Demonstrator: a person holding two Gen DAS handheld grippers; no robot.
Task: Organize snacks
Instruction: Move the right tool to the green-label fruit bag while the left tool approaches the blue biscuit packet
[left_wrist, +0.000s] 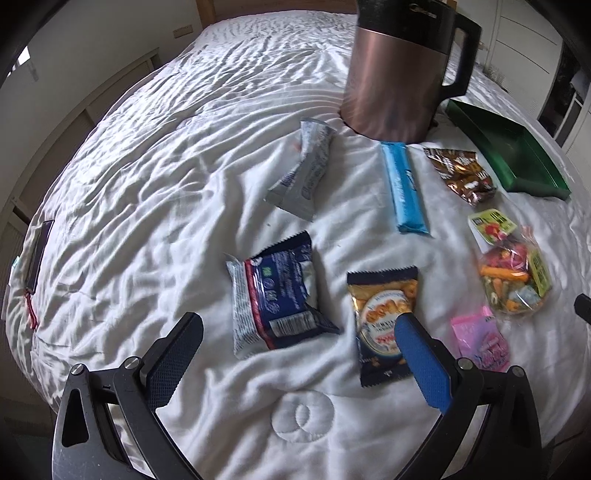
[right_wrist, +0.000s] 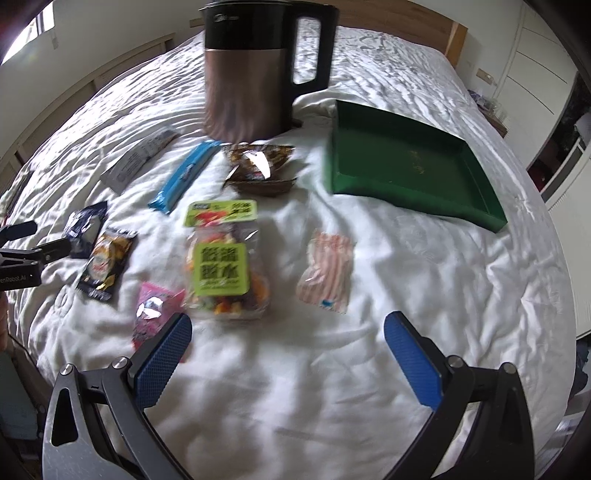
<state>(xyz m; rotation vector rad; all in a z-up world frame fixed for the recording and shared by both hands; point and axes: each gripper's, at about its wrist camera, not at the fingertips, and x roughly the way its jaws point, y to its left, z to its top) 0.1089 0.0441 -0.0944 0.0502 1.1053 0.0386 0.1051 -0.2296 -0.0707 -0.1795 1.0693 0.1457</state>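
Green tray bare, every snack loose on the bed: the sorting looks not yet begun.

White quilt carries all the packets, spread between the copper-and-black kettle and the two grippers; judging by the empty tray at the right, everything is left to do. The snacks are mostly flat, crinkly foil or plastic: a grey sachet, a blue bar, a brown packet, a dark blue pack, a gold-and-black biscuit pack, a pink sachet, a clear bag with a green label and a red-striped packet. The left gripper hovers above the dark blue pack, jaws wide and empty; the right gripper hangs near the striped packet, jaws likewise wide, gripping nothing.
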